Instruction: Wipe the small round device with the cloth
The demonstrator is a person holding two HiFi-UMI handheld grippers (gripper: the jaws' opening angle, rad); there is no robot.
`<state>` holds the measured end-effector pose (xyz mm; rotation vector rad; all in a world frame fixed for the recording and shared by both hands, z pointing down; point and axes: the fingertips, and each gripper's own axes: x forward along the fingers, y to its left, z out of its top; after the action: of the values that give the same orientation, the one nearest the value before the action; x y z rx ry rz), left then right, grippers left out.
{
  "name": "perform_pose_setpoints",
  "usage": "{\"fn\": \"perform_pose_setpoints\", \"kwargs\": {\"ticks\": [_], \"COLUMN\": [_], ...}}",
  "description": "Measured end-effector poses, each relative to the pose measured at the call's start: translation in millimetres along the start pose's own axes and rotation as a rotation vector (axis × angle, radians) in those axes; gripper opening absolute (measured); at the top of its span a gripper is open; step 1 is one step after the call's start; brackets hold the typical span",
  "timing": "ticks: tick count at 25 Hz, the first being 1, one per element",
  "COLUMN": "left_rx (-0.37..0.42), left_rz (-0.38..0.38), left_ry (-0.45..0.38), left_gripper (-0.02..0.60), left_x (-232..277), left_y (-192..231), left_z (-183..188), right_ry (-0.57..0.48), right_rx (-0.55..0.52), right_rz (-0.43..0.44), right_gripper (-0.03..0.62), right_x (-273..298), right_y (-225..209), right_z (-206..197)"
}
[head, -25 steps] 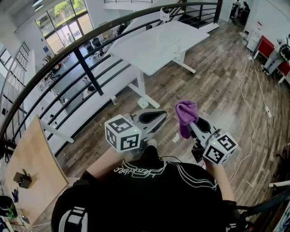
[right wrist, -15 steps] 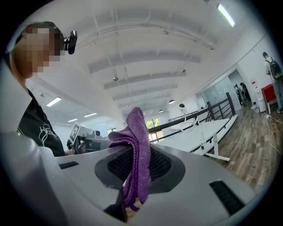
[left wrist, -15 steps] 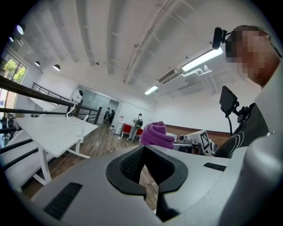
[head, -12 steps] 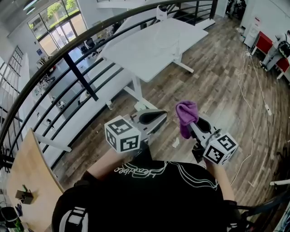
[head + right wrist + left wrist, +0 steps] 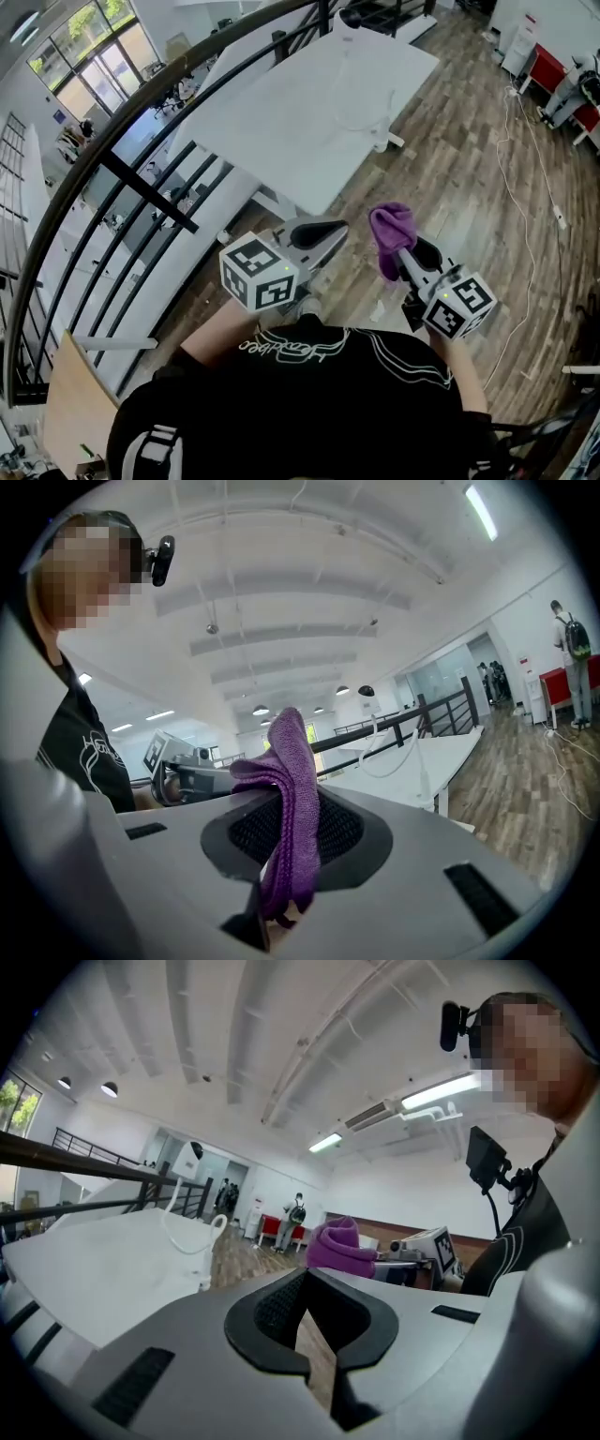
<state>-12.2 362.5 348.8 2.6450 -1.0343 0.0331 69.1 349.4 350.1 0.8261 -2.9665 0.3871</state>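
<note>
My right gripper is held up in front of my chest, shut on a purple cloth that bunches above its jaws. In the right gripper view the cloth hangs folded between the black pads of that gripper. To its left, my left gripper is shut with nothing in it; in its own view the left gripper has bare pads, and the cloth shows beyond them. Ahead stands a white table with a looped white cable. I cannot make out a small round device.
A black railing runs along the left, with a lower floor beyond it. The floor is wood planks, with a white cable trailing at the right. People stand far off, and one by a red cabinet.
The view has closed in on the white table, which now looks larger and nearer. Both grippers keep the same pose, and the cloth stays in the right one.
</note>
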Motion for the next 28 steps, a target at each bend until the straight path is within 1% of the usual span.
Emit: {"fn": "perform_pose_setpoints", "kwargs": {"ticks": [5,9,13,18,23,28], "left_rx": [-0.013,0.010,-0.008,-0.016,-0.006,0.002], "left_rz": [-0.008,0.001,0.023,0.039,0.097,0.176], "left_ry": [0.026,0.050,0.052,0.060,0.069,0.062], "left_gripper": [0.009,0.009,0.009,0.009,0.009,0.011], "left_x": [5,16,40,81,122,156], "left_y": [107,167,201,238,275,309], "left_z": [29,43,52,60,80,100], "right_ry": [-0.006,-0.015,-0.007,-0.019,-0.032,-0.044], "right_rx": [0.008,-0.028,-0.066,-0.069,-0.092,-0.109], "right_rz": [-0.037,-0.060,-0.083,-0.088,-0.048,0.008], "right_gripper": [0.066,0.066,0.066,0.066,0.066,0.066], "right_x": [96,143,160,173,196,216], "right_y": [-33,-51,-77,-124,-177,-219], "right_z": [25,42,51,60,82,102]}}
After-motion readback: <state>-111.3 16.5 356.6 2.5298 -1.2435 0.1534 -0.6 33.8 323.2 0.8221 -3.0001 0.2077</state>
